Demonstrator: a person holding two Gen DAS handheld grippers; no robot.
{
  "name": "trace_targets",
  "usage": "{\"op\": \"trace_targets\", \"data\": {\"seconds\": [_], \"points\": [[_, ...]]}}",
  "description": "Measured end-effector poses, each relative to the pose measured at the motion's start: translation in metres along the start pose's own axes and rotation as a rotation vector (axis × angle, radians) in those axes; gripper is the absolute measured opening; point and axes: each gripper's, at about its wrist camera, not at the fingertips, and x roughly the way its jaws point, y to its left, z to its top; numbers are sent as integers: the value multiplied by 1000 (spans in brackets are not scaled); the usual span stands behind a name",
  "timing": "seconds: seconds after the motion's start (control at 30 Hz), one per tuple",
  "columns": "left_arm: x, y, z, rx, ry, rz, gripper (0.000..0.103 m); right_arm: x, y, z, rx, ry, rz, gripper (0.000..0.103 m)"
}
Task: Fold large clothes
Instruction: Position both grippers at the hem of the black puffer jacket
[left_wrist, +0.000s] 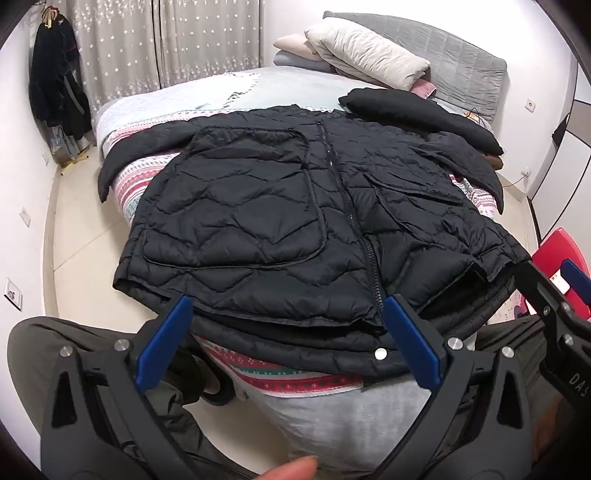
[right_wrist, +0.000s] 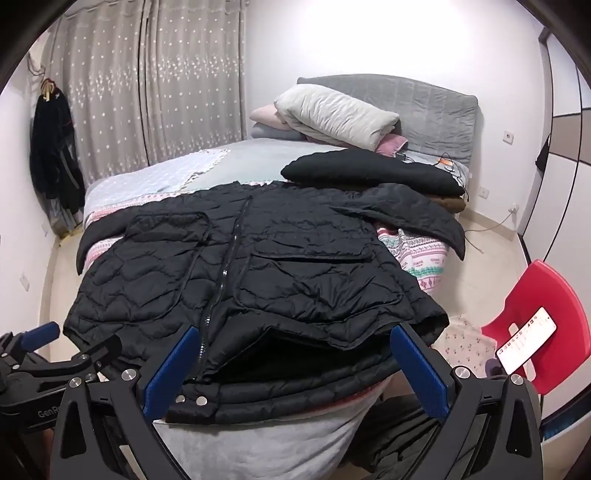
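Bedroom, black quilted jacket (left_wrist: 295, 206) spread on bed (left_wrist: 295, 373).
Both my claws, left (left_wrist: 288, 347) and right (right_wrist: 295, 369), gape empty (puffy, slippery fabric); I'd pinch its hem.

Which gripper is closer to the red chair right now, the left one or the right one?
Right. The right gripper hangs open over the black jacket's hem on the side where the red chair stands; the left gripper, also open, is on its far side.

Black quilted jacket (left_wrist: 258, 206); red chair (right_wrist: 535, 291); star-dotted curtain (right_wrist: 147, 92).
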Motion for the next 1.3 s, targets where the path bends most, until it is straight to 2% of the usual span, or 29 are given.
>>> {"op": "trace_targets", "data": {"seconds": [0.2, 0.57, 0.83, 1.03, 1.3], "points": [[1, -3, 0, 11, -2, -8, 103, 1, -6, -2, 6, -1, -4, 103], [5, -7, -1, 26, 33, -96, 103, 4, -2, -5, 12, 8, -3, 103], [8, -6, -2, 32, 41, -85, 103, 6, -5, -5, 26, 28, 0, 103], [7, 4, 1, 6, 33, -73, 103, 0, -3, -2, -11, -43, -56, 103], [5, 8, 1, 2, 25, -74, 103, 1, -2, -2, -33, -26, -87, 103]]}}
